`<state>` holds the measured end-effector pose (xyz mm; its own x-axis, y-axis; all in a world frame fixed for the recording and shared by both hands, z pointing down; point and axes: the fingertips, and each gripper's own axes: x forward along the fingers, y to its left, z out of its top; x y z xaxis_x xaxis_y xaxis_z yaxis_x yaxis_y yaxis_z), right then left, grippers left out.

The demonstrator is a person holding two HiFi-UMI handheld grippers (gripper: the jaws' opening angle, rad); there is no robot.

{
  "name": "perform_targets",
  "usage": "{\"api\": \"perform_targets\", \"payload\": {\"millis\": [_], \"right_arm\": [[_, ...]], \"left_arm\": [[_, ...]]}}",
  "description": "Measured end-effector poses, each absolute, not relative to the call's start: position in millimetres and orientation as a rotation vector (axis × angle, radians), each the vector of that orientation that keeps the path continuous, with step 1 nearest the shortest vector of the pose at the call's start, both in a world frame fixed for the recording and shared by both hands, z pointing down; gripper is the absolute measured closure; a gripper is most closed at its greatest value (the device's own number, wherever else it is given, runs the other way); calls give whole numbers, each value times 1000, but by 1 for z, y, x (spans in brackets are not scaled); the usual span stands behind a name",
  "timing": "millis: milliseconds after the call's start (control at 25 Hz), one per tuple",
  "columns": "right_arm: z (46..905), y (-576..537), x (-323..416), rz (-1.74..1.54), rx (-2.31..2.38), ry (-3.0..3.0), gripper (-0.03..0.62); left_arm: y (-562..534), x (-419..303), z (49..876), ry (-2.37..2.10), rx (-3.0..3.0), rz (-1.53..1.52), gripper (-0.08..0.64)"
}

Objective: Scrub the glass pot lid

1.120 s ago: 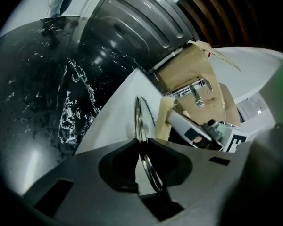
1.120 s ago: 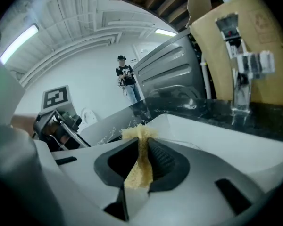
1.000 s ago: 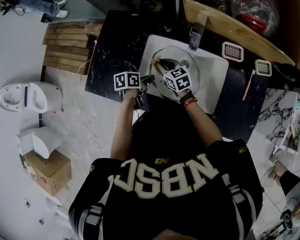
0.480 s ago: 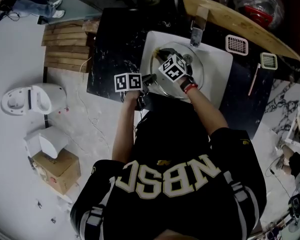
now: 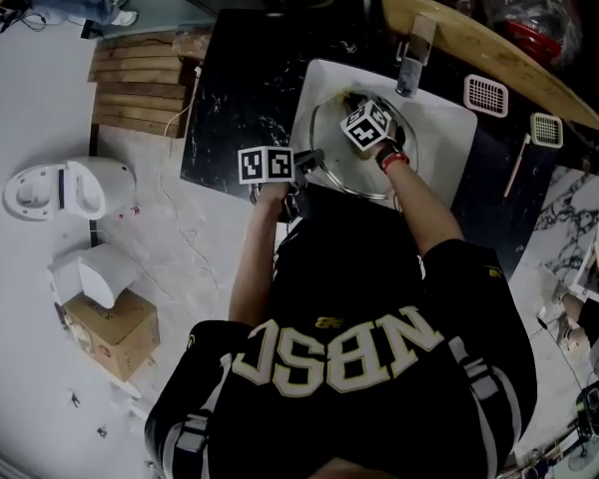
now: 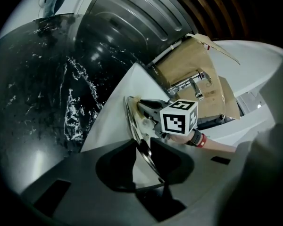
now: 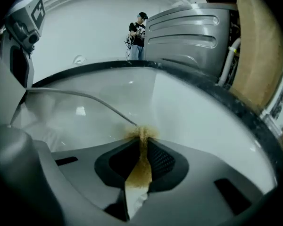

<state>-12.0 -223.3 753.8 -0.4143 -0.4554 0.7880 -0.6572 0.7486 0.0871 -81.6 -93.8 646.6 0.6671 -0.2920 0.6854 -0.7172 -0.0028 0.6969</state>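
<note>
The glass pot lid stands tilted in the white sink. My left gripper is at its near-left rim. In the left gripper view the metal rim runs edge-on between the jaws of the left gripper, which still press on it while opening. My right gripper is at the lid's far side, shut on a thin brown-yellow sponge. In the right gripper view the sponge's tip touches the glass just past the right gripper.
A faucet stands at the sink's far edge. Black marble counter surrounds the sink, with two white gridded pieces on its right. A wooden board lies behind. A person stands far off.
My right gripper has slid the sponge from the lid's middle to its far side, near the faucet. The left gripper has stayed at the near-left rim.
</note>
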Motion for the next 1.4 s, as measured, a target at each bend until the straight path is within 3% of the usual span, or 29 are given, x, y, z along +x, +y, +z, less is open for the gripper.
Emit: {"api": "perform_targets", "payload": {"millis": [600,1400], "right_arm": [[786,-208,74,263,775,-1856,545],[777,-122,136,608,586,-1654,540]], "left_arm": [[-91,-84,647,-842,1578,416,453],[-90,-83,646,-861,1635,417,442]]}}
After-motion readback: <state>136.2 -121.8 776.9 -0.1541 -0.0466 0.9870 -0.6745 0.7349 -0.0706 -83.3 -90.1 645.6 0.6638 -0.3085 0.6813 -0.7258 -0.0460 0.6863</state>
